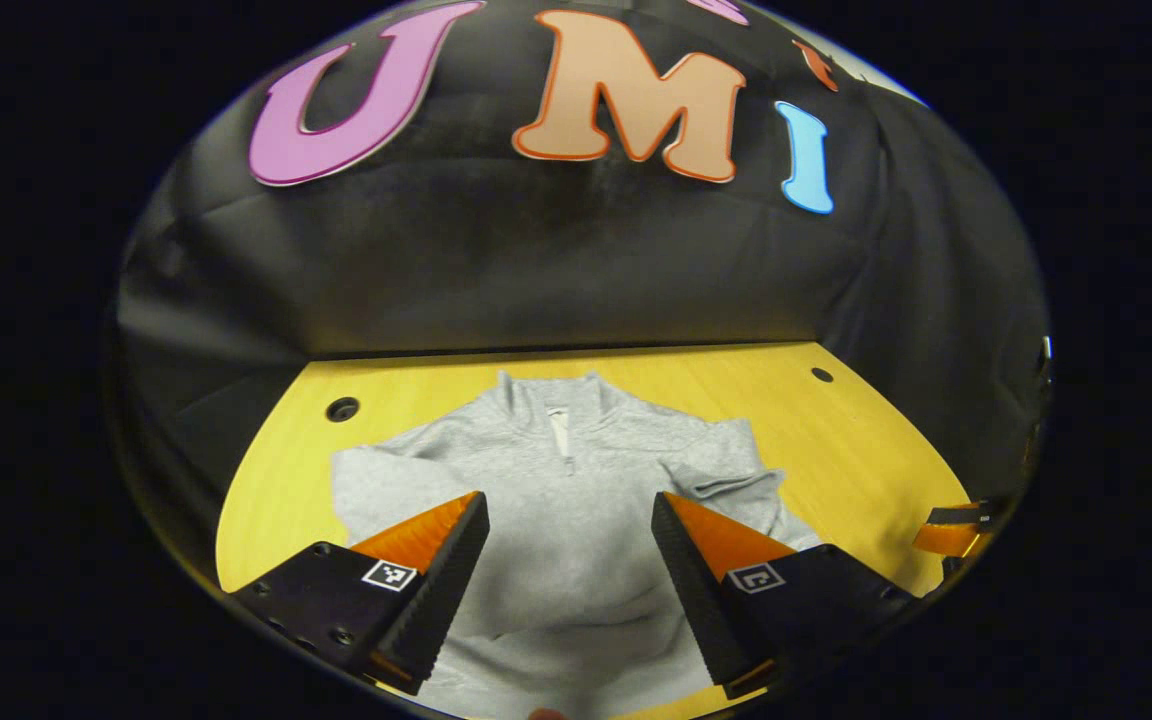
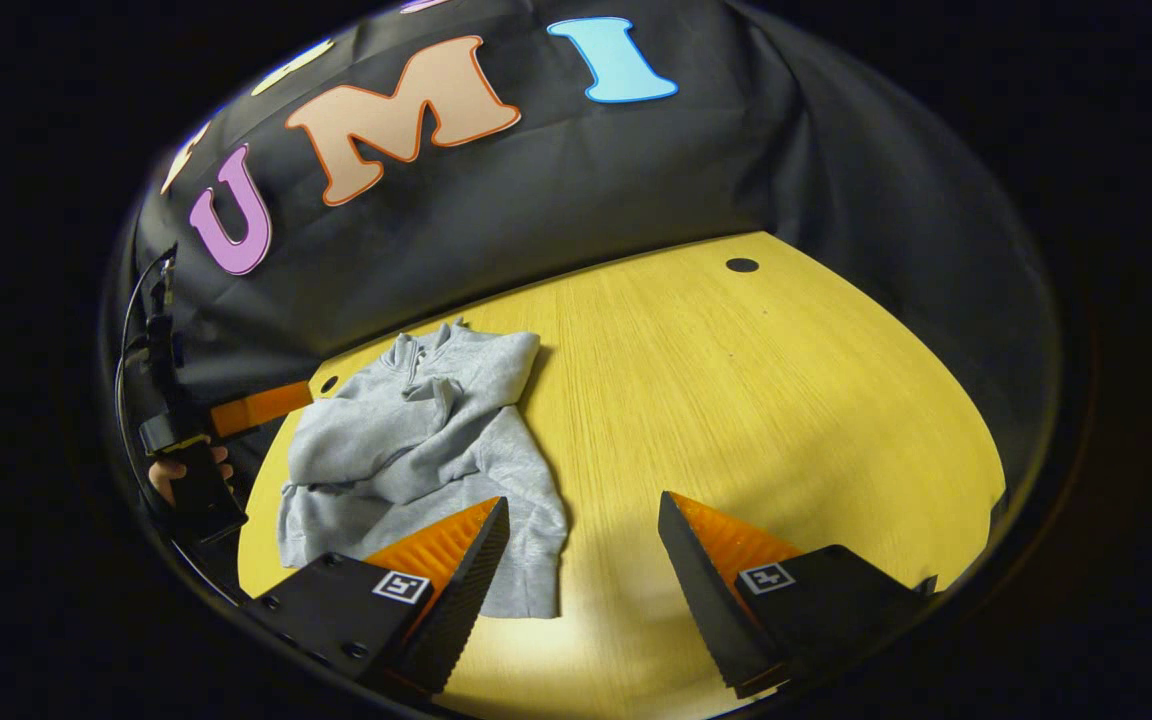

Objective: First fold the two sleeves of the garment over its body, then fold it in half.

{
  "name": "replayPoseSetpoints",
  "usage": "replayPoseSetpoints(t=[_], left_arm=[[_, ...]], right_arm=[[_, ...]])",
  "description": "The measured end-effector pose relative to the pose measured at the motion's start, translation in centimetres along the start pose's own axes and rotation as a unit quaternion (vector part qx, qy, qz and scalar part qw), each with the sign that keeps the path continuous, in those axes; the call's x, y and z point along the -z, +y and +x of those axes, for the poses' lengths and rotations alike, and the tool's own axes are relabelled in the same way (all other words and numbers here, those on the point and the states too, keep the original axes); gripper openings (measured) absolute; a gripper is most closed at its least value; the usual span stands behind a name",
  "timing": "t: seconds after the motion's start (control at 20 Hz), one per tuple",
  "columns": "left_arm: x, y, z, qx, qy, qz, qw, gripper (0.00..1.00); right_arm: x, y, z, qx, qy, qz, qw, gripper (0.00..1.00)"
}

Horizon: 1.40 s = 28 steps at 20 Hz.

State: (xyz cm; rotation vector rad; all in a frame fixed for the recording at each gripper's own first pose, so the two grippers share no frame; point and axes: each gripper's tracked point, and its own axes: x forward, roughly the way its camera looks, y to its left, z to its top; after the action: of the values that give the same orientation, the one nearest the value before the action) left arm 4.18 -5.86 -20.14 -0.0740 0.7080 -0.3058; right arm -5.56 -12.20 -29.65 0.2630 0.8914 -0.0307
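A grey zip-neck sweatshirt [image 1: 576,540] lies on the yellow wooden table [image 1: 836,440], collar toward the back wall. In the left gripper view a folded sleeve [image 1: 726,485] rests on its right side. My left gripper [image 1: 568,497] hovers open above the sweatshirt's middle, holding nothing. In the right gripper view the sweatshirt [image 2: 416,440] sits at the left with a sleeve [image 2: 366,440] lying across its body. My right gripper [image 2: 583,498] is open beside the sweatshirt's hem, over bare table; one finger overlaps the hem corner.
The black cloth wall closes the table's far side. Small dark holes [image 1: 342,408] [image 2: 741,265] mark the tabletop near the back. The other gripper [image 2: 236,410] and the hand [image 2: 176,470] holding it show at the left. Bare table [image 2: 786,400] spreads to the sweatshirt's right.
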Motion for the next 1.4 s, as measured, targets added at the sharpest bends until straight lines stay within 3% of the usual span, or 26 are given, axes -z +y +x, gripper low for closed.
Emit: replayPoseSetpoints(t=[0.1, 0.4, 0.45, 0.5, 0.65, 0.7, 0.75, 1.1, 1.4], left_arm=[[0.9, 2.4, -1.5, -0.019, -0.001, -0.014, 1.000, 0.96], [7.0, 7.4, -6.1, -0.045, 0.039, -0.037, 0.998, 0.96], [8.2, 8.0, -6.8, -0.049, 0.048, -0.043, 0.997, 0.96], [9.2, 8.5, -7.4, -0.053, 0.055, -0.051, 0.996, 0.96], [12.3, 9.8, -8.8, -0.066, 0.074, -0.070, 0.993, 0.96], [13.1, 10.2, -9.2, -0.071, 0.079, -0.073, 0.992, 0.96], [13.8, 10.4, -9.5, -0.074, 0.080, -0.076, 0.991, 0.97], [19.2, 10.5, -9.4, -0.077, 0.120, -0.081, 0.986, 0.97], [20.4, 10.4, -9.0, -0.073, 0.127, -0.068, 0.987, 0.96]], right_arm=[[0.2, 0.7, 0.3, -0.004, 0.001, -0.004, 1.000, 0.96], [0.9, 2.0, 1.6, -0.007, 0.007, -0.018, 1.000, 0.97], [1.1, 2.2, 1.8, -0.007, 0.008, -0.021, 1.000, 0.91], [1.3, 2.4, 1.9, -0.007, 0.008, -0.026, 1.000, 0.96], [2.4, 3.1, 2.2, -0.006, 0.012, -0.055, 0.998, 0.96], [3.0, 3.3, 2.4, -0.007, 0.016, -0.064, 0.998, 0.90], [3.8, 3.7, 2.6, -0.009, 0.022, -0.069, 0.997, 0.96], [7.4, 3.8, 3.1, -0.002, 0.060, -0.087, 0.994, 0.97], [9.5, 3.1, 4.0, 0.009, 0.083, -0.100, 0.992, 0.96]])
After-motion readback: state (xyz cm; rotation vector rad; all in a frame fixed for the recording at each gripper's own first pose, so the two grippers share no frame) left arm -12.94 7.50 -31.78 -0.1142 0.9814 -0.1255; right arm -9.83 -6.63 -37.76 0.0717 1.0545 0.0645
